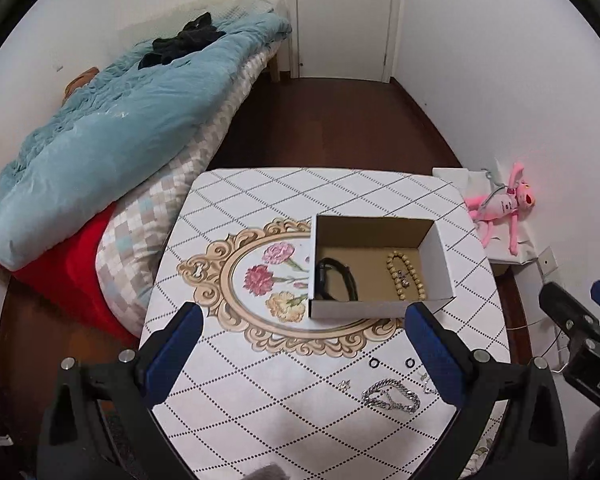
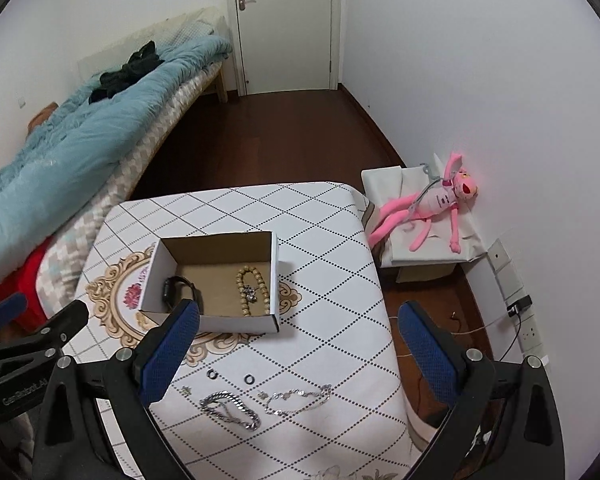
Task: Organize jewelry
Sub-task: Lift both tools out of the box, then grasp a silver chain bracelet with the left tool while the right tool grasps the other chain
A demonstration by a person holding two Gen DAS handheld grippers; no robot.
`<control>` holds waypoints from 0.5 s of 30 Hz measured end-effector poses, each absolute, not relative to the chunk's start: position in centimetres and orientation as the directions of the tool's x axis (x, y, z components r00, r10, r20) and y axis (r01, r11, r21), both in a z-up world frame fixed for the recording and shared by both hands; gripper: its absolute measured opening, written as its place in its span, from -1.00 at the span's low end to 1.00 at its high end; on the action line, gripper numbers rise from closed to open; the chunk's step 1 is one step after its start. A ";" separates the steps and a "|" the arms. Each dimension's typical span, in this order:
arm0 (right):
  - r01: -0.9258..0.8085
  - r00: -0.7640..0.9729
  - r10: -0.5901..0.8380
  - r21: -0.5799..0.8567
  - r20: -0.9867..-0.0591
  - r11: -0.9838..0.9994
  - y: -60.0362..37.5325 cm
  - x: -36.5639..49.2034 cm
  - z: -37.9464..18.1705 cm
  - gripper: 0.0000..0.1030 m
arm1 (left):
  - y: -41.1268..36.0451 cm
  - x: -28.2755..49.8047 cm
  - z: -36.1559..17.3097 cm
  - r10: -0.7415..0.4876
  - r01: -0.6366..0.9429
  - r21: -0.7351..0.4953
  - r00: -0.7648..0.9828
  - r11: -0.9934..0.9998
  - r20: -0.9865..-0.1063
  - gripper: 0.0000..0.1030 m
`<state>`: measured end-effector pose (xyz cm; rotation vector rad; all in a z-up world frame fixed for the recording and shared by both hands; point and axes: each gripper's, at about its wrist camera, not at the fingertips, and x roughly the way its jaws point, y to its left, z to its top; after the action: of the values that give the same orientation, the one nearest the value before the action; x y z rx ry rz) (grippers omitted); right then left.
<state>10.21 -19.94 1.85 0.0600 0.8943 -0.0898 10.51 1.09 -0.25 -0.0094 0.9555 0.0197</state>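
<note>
The cardboard box (image 2: 216,280) on the desk (image 2: 332,240) already holds a black watch (image 2: 178,290), a bead bracelet (image 2: 252,290) and a small silver piece. Nearer than the box, loose on the cloth, remain two black rings (image 2: 212,375), a chunky silver bracelet (image 2: 230,410), a thin chain (image 2: 296,400) and a tiny stud. Both the left tongs (image 1: 304,350) and right tongs (image 2: 300,350) hang spread apart, grasping nothing. Roughly half seems sorted.

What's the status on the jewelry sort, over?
Left gripper and right gripper open, empty. Box holds watch, bead bracelet; chain bracelet on table. Nothing blocking.
</note>
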 end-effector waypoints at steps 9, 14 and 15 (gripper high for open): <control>0.151 0.467 -0.039 0.036 -0.884 0.988 -21.9 9.1 -4.9 0.96 | 0.7 9.5 -7.3 0.041 -0.026 0.033 0.468 0.999 -0.883 1.00; 0.212 0.369 -0.014 0.070 -0.929 0.975 -24.1 8.0 -10.2 0.96 | -0.6 9.2 -13.1 -0.016 0.019 -0.010 0.352 1.000 -0.936 0.99; 0.219 0.361 -0.012 0.073 -0.933 0.973 -24.5 7.8 -11.0 0.96 | -0.9 9.1 -13.8 -0.021 0.030 -0.012 0.339 0.999 -0.941 0.99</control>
<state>7.80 -24.49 -11.03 0.1972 1.1944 -0.1501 9.14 -0.93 -13.80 0.0078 1.2249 -0.0331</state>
